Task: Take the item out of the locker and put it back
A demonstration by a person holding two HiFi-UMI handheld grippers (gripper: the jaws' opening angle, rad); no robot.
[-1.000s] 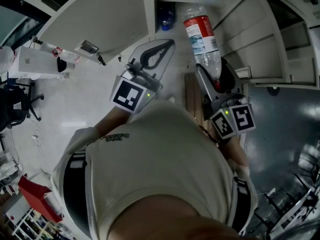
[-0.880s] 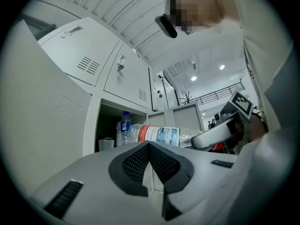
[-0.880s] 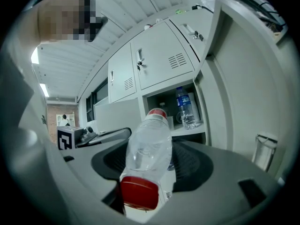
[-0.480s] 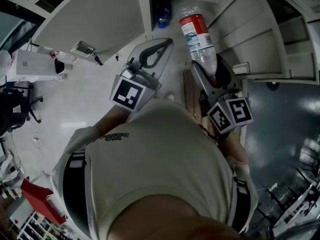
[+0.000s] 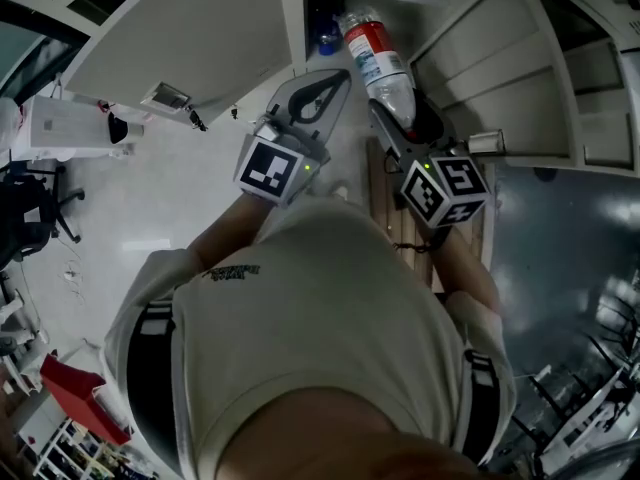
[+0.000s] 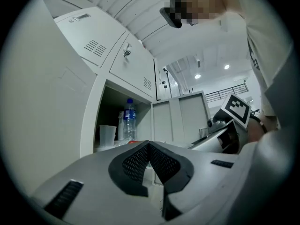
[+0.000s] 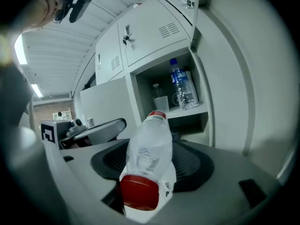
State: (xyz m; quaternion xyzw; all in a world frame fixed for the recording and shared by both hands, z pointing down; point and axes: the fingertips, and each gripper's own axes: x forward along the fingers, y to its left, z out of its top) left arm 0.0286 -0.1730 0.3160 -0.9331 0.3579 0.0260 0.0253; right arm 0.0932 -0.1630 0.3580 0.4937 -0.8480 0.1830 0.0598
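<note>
A clear plastic bottle point(image 5: 378, 60) with a red label is held in my right gripper point(image 5: 402, 113), which is shut on its narrow end. In the right gripper view the bottle point(image 7: 150, 149) lies between the jaws of the right gripper point(image 7: 151, 165), red cap toward the camera, its far end aimed at the open locker compartment point(image 7: 199, 111). My left gripper point(image 5: 333, 78) is beside it on the left, shut and empty; its pads meet in the left gripper view point(image 6: 149, 146).
On the locker shelf stand a blue-capped water bottle point(image 7: 180, 86) and a clear plastic cup point(image 7: 161, 102); both also show as bottle point(image 6: 130, 121) and cup point(image 6: 107, 135). An open locker door point(image 5: 190, 38) hangs at the left. Closed locker doors point(image 7: 159, 36) are above.
My right gripper has carried the bottle up and to the left, closer to the open locker. The left gripper has shifted slightly the same way and stays shut.
</note>
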